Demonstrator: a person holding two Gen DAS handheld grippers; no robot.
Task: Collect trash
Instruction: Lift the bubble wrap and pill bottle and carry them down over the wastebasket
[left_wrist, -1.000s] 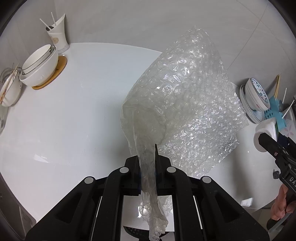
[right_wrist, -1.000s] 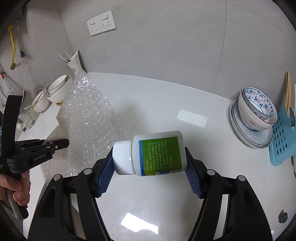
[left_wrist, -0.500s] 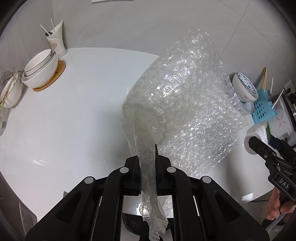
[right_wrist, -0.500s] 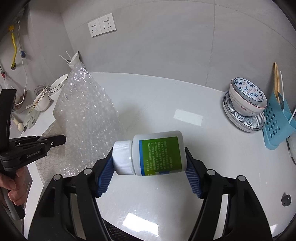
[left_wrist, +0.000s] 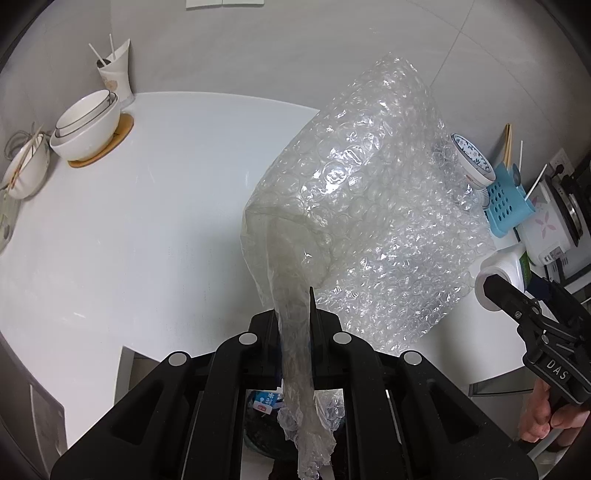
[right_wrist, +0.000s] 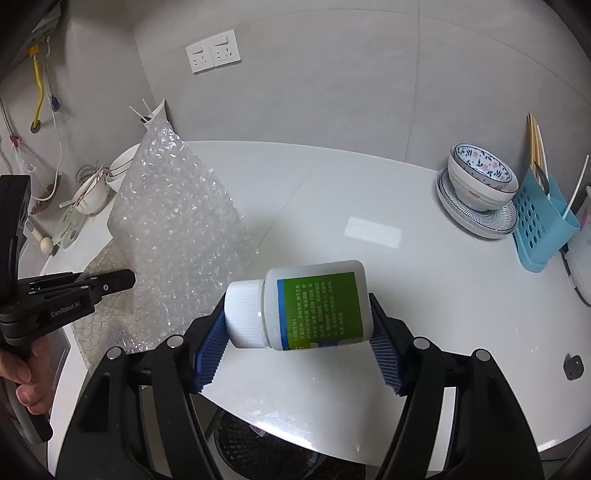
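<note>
My left gripper (left_wrist: 295, 317) is shut on a sheet of clear bubble wrap (left_wrist: 373, 221), which stands up stiffly above the white table; it also shows in the right wrist view (right_wrist: 177, 236). My right gripper (right_wrist: 299, 328) is shut on a white plastic bottle (right_wrist: 306, 306) with a green label and white cap, held sideways above the table's front edge. The bottle also shows in the left wrist view (left_wrist: 498, 269). A dark mesh trash bin (right_wrist: 258, 450) sits below the table edge, under both grippers; it shows in the left wrist view (left_wrist: 262, 421) with some trash inside.
Stacked white bowls (left_wrist: 88, 125) on a wooden coaster and a cup of sticks (left_wrist: 114, 74) stand at the far left. A patterned bowl on a plate (right_wrist: 480, 184), a blue utensil holder (right_wrist: 543, 221) and a white appliance (left_wrist: 550, 221) stand at the right.
Both grippers have pulled back toward the table's front edge with their loads still held. The bin has come into view beneath them.
</note>
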